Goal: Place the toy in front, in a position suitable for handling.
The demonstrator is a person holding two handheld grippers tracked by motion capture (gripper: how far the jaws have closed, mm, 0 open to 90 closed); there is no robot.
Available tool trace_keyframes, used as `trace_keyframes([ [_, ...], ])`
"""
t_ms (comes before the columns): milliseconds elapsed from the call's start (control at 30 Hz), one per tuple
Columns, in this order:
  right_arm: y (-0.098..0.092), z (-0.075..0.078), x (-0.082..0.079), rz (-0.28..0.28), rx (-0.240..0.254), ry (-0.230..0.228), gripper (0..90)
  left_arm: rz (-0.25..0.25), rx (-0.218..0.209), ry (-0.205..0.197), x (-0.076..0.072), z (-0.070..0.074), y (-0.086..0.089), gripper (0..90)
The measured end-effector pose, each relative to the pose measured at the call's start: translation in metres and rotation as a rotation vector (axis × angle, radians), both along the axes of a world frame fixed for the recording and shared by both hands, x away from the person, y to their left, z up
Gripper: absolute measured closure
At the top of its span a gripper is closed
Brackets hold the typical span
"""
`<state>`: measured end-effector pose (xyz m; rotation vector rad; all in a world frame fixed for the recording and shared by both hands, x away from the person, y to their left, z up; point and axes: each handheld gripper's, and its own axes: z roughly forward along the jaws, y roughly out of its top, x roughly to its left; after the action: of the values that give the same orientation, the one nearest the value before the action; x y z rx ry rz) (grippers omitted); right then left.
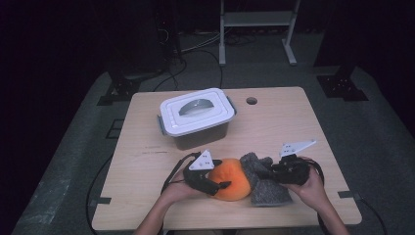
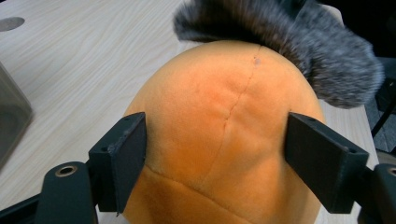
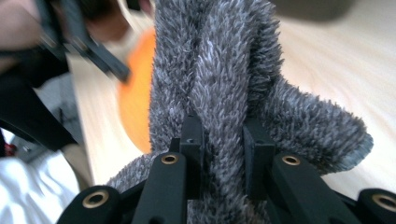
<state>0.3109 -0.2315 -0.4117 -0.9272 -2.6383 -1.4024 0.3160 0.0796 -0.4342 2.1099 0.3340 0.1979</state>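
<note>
1. High view: one wooden surface (image 1: 147,161) carries one lidded plastic box (image 1: 196,117), one orange plush ball (image 1: 231,178) and one grey furry cloth (image 1: 266,182). The box stands toward the far side, well apart from the plush things, with its white lid on. The ball lies near the front edge, touching the cloth, which spreads just to its right. One round hole (image 1: 251,101) is cut in the surface near the far edge.

2. High view, continued: two hands come in from the bottom edge, each with one tool. The left hand-held gripper (image 1: 215,185) sits against the ball's left side; the right hand-held gripper (image 1: 271,172) meets the cloth's right part. Each carries one grey three-cornered plate on top.

3. Left gripper view: the two black jaws of the left hand-held gripper (image 2: 215,154) stand wide, one on each flank of the orange plush ball (image 2: 224,140), pressing into its fabric, so it grips the ball. One seam runs down the ball's middle. The grey furry cloth (image 2: 299,42) lies against the ball's far side, and a corner of the box (image 2: 11,116) shows at the left edge.

4. Right gripper view: the right hand-held gripper (image 3: 223,154) has its two jaws nearly together, pinching one fold of the grey furry cloth (image 3: 219,70). The orange plush ball (image 3: 137,98) shows behind the cloth, blurred.
</note>
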Motion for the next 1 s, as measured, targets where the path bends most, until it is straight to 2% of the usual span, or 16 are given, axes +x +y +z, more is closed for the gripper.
trace_keyframes([
  [67, 0.008, 0.006, -0.001, 0.016, 0.017, -0.021, 73.4, 0.0, -0.002, -0.005, 0.0, -0.001, -0.001, 21.4],
  [200, 0.02, 0.006, -0.002, 0.043, -0.017, -0.033, 73.3, -0.012, 0.01, -0.015, -0.002, 0.0, -0.001, 21.6],
  [433, 0.003, -0.01, 0.002, 0.018, -0.055, 0.042, 73.1, -0.024, 0.015, -0.027, -0.006, 0.002, -0.006, 21.5],
  [500, 0.0, -0.005, -0.001, 0.016, -0.034, 0.032, 73.2, -0.027, 0.026, -0.039, -0.008, 0.003, -0.009, 21.3],
  [600, 0.008, 0.011, -0.005, 0.036, 0.029, -0.007, 73.3, -0.042, 0.029, -0.056, -0.013, 0.005, -0.016, 21.3],
  [667, 0.02, 0.017, -0.008, 0.058, 0.026, -0.028, 73.1, -0.049, 0.039, -0.07, -0.015, 0.006, -0.019, 20.5],
  [733, 0.029, 0.017, -0.009, 0.076, -0.012, -0.04, 72.9, -0.056, 0.044, -0.073, -0.016, 0.007, -0.019, 19.4],
  [800, 0.032, 0.011, -0.01, 0.085, -0.043, -0.029, 72.8, -0.067, 0.033, -0.066, -0.015, 0.009, -0.016, 17.7],
  [833, 0.031, 0.01, -0.009, 0.088, -0.044, -0.024, 72.8, -0.062, 0.018, -0.054, -0.013, 0.011, -0.013, 16.8],
  [867, 0.028, 0.007, -0.009, 0.09, -0.042, -0.016, 72.7, -0.054, 0.016, -0.042, -0.011, 0.011, -0.012, 12.3],
  [900, 0.026, 0.006, -0.009, 0.088, -0.044, -0.013, 72.8, -0.043, 0.026, -0.03, -0.009, 0.011, -0.011, 8.7],
  [933, 0.023, 0.005, -0.008, 0.087, -0.046, -0.006, 72.7, -0.035, 0.04, -0.022, -0.007, 0.01, -0.01, 8.0],
  [1000, 0.015, 0.001, -0.006, 0.078, -0.032, 0.02, 72.6, -0.024, 0.022, 0.011, -0.003, 0.006, -0.006, 7.5],
])
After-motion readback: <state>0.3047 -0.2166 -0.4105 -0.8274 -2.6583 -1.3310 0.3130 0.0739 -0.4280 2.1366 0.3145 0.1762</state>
